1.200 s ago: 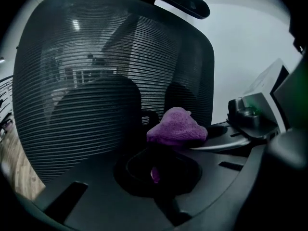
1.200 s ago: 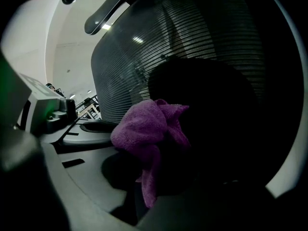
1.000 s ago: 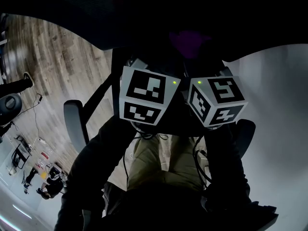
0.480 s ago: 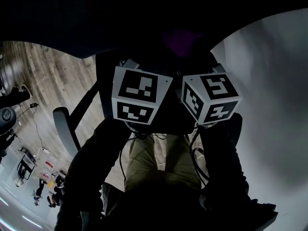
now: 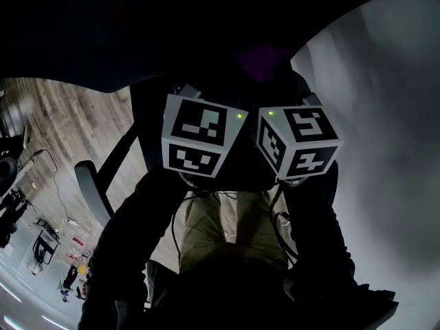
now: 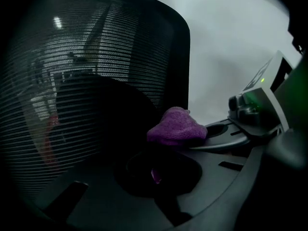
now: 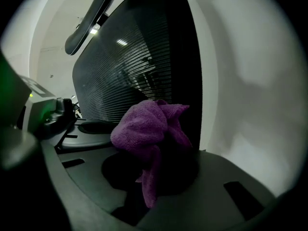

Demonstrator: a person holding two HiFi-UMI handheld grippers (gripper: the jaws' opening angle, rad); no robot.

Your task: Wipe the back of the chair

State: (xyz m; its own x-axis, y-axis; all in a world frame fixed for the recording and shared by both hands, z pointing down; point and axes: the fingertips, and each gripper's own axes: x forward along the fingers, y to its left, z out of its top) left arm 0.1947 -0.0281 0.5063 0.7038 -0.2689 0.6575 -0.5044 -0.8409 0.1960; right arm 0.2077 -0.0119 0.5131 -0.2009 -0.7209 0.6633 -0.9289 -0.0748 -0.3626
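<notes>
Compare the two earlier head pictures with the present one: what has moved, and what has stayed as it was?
The left gripper and right gripper drifted slightly left in the head view. The armrest slid left too, and the white wall fills more of the picture. Nothing was visibly grasped or released. The grippers stay side by side at the chair back, the right one holding the purple cloth.

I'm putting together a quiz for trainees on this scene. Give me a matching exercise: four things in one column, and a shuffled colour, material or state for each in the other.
1. cloth
2. chair back
3. floor
4. right gripper

a. wood planks
b. black mesh
c. purple
d. shut on the cloth

Pairs: 1-c, 2-b, 3-a, 4-d.
</notes>
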